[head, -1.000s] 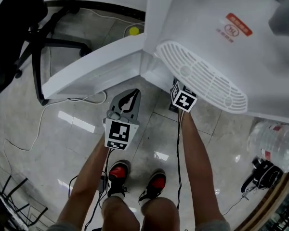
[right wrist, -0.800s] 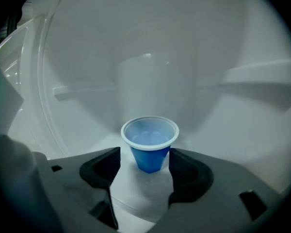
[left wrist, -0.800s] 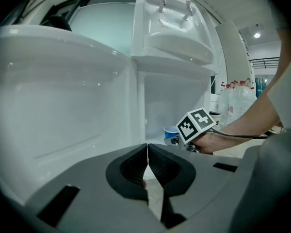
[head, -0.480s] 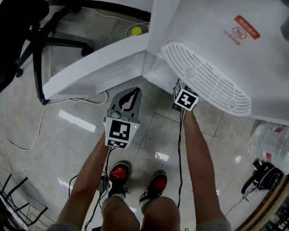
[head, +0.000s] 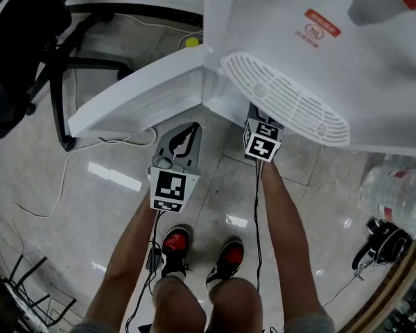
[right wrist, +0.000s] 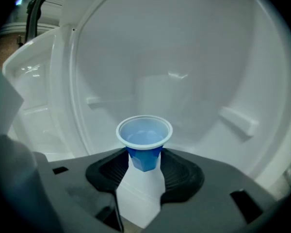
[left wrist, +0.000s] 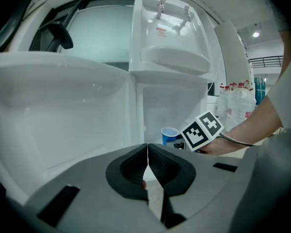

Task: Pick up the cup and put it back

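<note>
A small blue cup (right wrist: pixel 144 144) with a white rim stands upright inside the white cabinet (right wrist: pixel 184 72) of the water dispenser (head: pixel 298 40). My right gripper (right wrist: pixel 144 163) reaches into that cabinet. Its jaws are closing, and the cup's lower part sits between the black pads (right wrist: pixel 177 171), touching them on both sides. In the head view only its marker cube (head: pixel 262 141) shows, below the drip tray (head: pixel 284 99). The left gripper view shows the cup (left wrist: pixel 169 135) beside that cube (left wrist: pixel 202 130). My left gripper (head: pixel 189 133) hangs shut and empty in front of the open cabinet door (head: pixel 139 96).
A black office chair (head: pixel 28 54) stands at the left on the tiled floor. Large water bottles (head: pixel 399 193) and a black object (head: pixel 381 245) lie at the right. Cables (head: pixel 69 165) run across the floor. The person's red shoes (head: pixel 225 252) are below the grippers.
The head view has shifted a little. Both grippers stay in about the same places at the dispenser's lower cabinet.
</note>
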{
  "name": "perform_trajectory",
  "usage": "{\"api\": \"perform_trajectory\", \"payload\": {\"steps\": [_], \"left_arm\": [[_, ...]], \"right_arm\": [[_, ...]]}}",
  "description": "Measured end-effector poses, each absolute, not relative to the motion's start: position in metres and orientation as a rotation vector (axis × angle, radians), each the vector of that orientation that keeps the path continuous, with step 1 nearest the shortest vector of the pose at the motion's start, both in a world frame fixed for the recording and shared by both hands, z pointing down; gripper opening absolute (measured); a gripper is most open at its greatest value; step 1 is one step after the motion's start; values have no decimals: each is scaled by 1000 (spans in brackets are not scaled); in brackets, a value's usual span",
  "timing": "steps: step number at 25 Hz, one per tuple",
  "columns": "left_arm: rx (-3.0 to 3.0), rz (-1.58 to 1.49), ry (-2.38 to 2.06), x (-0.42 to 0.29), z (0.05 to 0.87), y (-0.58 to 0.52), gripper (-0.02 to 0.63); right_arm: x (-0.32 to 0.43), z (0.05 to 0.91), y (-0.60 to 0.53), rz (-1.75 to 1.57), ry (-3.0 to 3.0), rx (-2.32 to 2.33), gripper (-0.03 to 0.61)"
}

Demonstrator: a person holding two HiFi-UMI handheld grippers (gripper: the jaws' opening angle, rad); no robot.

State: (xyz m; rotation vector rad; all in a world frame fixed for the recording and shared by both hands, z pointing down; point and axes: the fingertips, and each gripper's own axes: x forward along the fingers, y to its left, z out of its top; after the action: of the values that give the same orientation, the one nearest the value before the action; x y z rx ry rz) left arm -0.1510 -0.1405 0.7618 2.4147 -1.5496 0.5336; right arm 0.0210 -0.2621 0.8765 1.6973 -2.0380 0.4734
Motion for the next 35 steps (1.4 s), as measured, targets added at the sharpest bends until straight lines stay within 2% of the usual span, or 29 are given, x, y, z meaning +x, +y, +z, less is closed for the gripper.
{"api": "perform_trajectory", "payload": {"steps": [19,35], "left_arm": [[2455,541,-1455,-113,624,-71,25],[2524,600,-1303,-51,507,-25,25]], "right_arm": [[23,727,-138,514,-2154,1544,207],[68,593,-43,580,-2134,1536,206]]}}
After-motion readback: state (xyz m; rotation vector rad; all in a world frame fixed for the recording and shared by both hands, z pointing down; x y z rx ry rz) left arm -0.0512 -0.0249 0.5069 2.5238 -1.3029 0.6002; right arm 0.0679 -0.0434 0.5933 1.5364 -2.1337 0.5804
